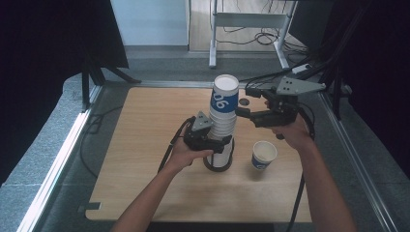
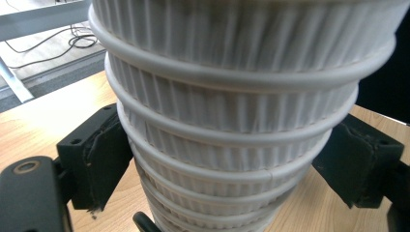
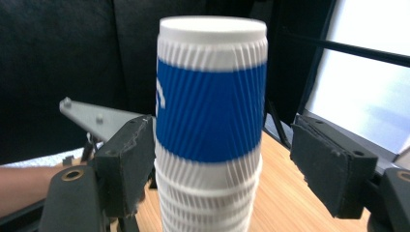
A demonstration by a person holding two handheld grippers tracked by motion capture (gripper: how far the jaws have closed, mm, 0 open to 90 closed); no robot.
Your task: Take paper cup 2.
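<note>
Cup stack (image 1: 223, 126): white ribbed paper cups, nested mouth-down, upright, approx. table centre, base in a dark ring. Rims show as stepped bands in left gripper view (image 2: 232, 140). Top cup (image 1: 225, 99) has blue band w/ white print, sits straight (image 3: 211, 111). Single cup (image 1: 263, 155): white/blue, mouth up, just right of stack, nearer edge.

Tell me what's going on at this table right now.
A person works with a gripper in each hand on a stack of upturned paper cups standing on the wooden table. The left gripper is clamped on the stack low down, steadying it. The right gripper is up at the top cup, the one with the blue band, its jaws either side and not squeezing. One separate cup stands upright on the table nearby.
</note>
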